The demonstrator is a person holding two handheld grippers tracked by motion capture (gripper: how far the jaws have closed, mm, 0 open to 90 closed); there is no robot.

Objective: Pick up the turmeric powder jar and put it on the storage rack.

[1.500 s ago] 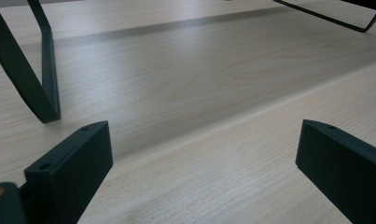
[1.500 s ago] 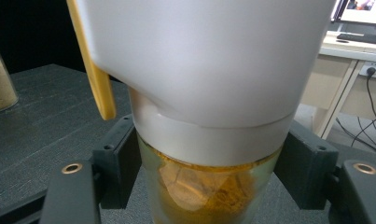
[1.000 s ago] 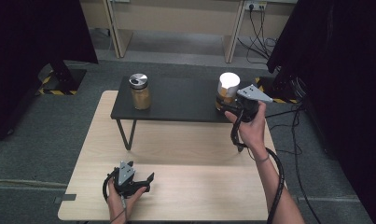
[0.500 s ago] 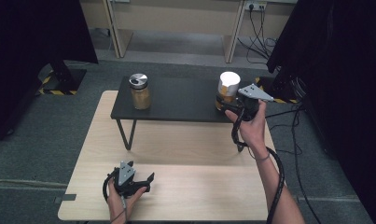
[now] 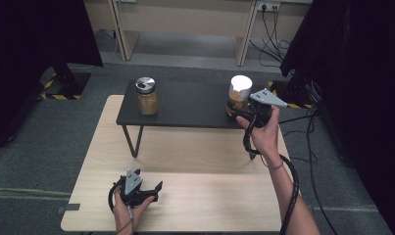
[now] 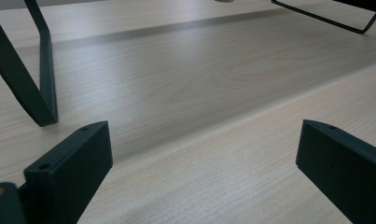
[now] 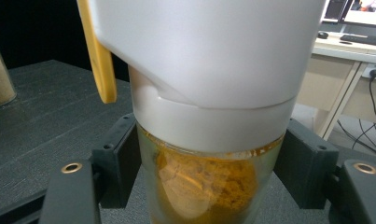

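Item: white-capped jar, glass, holding orange-yellow powder; wide white cap with a yellow tab hanging down one side. It stands at the right end of the black shelf, close to the shelf's front right corner. No label or writing can be read on it in any view.

Right gripper: held at the shelf's right end. In the right gripper view its black jaws sit on either side of the jar's glass just below the cap, closed against it and grasping it.

Left gripper: resting on the counter near its front left corner, well apart from the jar. Its jaws stand released, wide apart, with bare wood between them in the left gripper view.

Also present: silver-lidded jar of pale brown powder, upright at the shelf's left end; no readable label. The shelf stands on thin black legs along the counter's far edge.
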